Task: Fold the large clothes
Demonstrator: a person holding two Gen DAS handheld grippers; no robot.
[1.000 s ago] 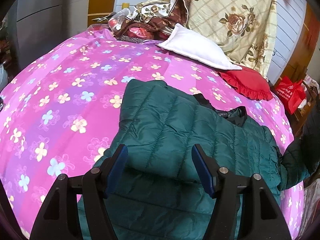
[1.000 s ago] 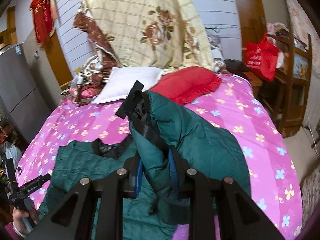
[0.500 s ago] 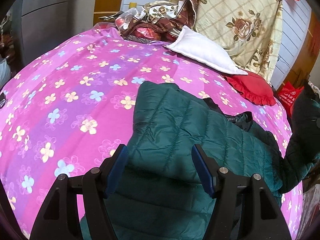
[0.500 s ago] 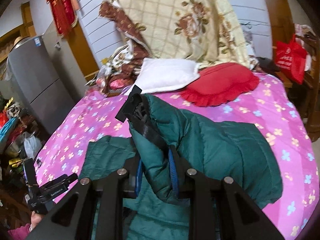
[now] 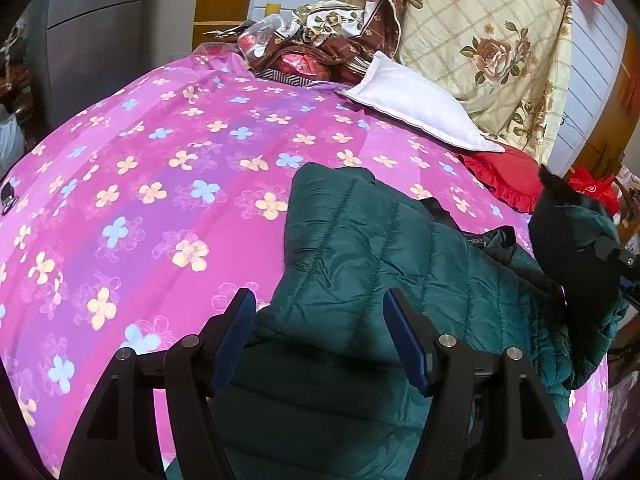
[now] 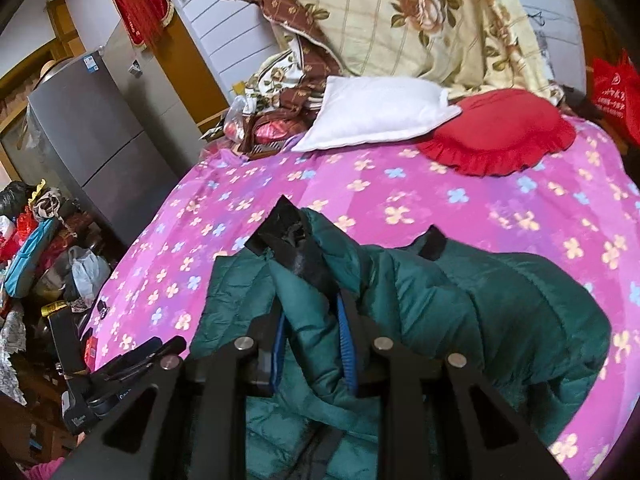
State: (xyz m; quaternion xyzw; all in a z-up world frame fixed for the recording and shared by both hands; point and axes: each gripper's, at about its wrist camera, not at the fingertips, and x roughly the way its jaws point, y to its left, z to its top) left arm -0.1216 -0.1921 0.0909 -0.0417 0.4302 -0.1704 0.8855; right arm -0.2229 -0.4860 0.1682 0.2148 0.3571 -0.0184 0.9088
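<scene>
A dark green quilted jacket (image 5: 372, 264) lies on a bed with a pink flowered sheet (image 5: 160, 184). My left gripper (image 5: 320, 336) is open and empty, hovering just above the jacket's left half. My right gripper (image 6: 312, 344) is shut on a sleeve of the jacket (image 6: 308, 304), whose black-trimmed cuff (image 6: 288, 228) sticks up past the fingers. The sleeve is held over the jacket's body (image 6: 500, 300). In the left wrist view the raised sleeve (image 5: 572, 248) and the right gripper show at the right edge.
A white pillow (image 5: 416, 108), a red frilled cushion (image 5: 504, 176) and a bundled floral quilt (image 5: 488, 44) lie at the bed's head. A grey fridge (image 6: 100, 136) and a pile of bags (image 6: 44, 248) stand to the bed's left. A red bag (image 6: 616, 92) hangs at right.
My right gripper has carried the sleeve leftward and lower over the jacket body. My left gripper has shifted slightly left and stays open.
</scene>
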